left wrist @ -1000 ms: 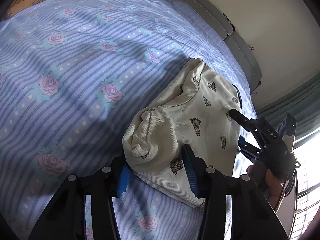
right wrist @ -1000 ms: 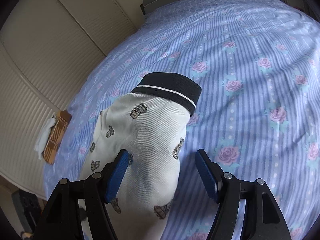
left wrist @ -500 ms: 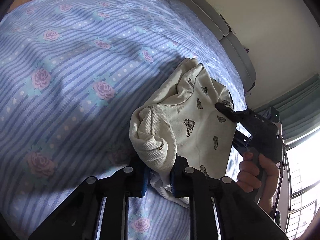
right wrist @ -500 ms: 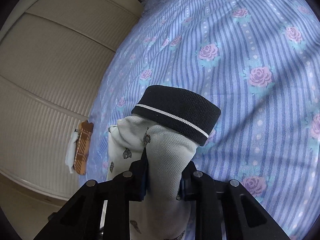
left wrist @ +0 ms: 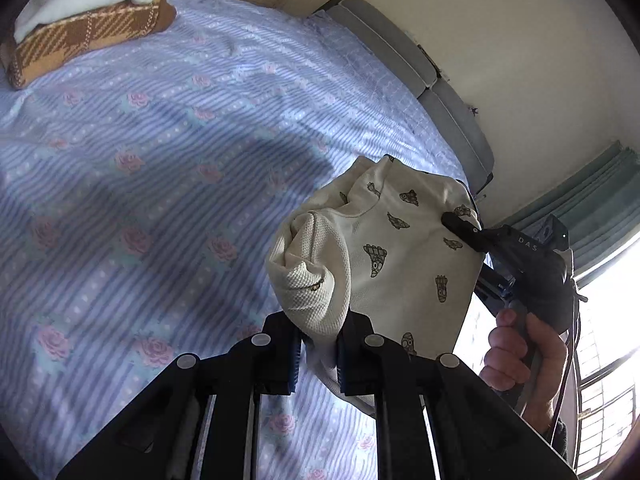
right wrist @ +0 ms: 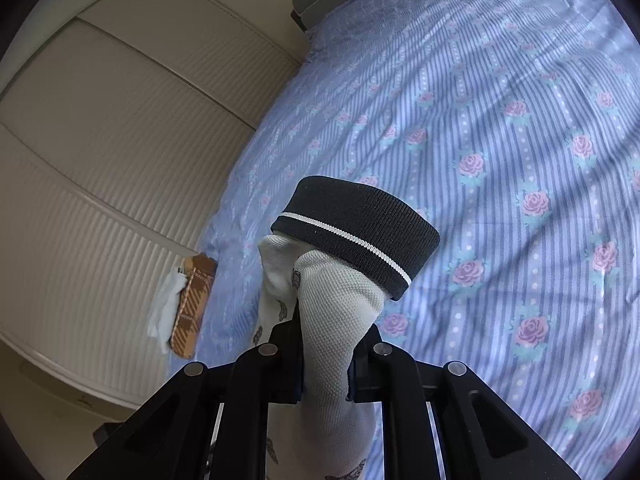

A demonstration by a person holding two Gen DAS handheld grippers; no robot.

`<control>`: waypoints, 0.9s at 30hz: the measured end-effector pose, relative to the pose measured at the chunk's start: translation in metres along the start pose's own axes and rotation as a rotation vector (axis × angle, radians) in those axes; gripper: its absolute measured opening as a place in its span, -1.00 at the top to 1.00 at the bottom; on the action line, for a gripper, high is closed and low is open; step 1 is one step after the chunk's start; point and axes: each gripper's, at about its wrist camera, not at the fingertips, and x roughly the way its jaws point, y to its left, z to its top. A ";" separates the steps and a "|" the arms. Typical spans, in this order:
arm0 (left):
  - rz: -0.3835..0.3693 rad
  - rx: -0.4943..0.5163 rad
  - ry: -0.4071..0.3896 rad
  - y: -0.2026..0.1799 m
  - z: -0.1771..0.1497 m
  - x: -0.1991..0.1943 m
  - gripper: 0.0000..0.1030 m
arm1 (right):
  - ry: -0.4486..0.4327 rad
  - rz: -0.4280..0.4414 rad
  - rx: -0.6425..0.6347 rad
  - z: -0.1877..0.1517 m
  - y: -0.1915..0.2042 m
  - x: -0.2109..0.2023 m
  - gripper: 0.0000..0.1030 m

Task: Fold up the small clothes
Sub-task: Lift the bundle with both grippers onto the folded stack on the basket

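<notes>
I have the cream shorts (left wrist: pixel 400 256) lifted above the bed (left wrist: pixel 160 160), left gripper (left wrist: pixel 318 354) pinching one bunched end at 6 o'clock, right gripper (right wrist: pixel 324 364) pinching below the waistband (right wrist: pixel 356 232). Next I judge: spread them flat.

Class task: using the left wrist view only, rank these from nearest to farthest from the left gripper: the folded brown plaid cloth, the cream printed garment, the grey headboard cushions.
1. cream printed garment: pinched in the left gripper, at centre.
2. grey headboard cushions: along the bed's far edge, upper right.
3. folded brown plaid cloth: far corner of the bed, upper left.

The second and third are nearly level; their order is uncertain.
</notes>
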 end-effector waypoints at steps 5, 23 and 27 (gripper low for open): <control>-0.010 -0.003 -0.053 0.012 0.032 -0.046 0.71 | -0.015 0.029 -0.048 0.005 0.061 0.005 0.70; 0.131 -0.023 -0.294 0.158 0.232 -0.214 0.71 | 0.046 0.239 -0.210 0.024 0.330 0.204 0.70; 0.168 -0.044 -0.272 0.202 0.266 -0.210 0.71 | 0.070 0.257 -0.202 0.018 0.353 0.260 0.70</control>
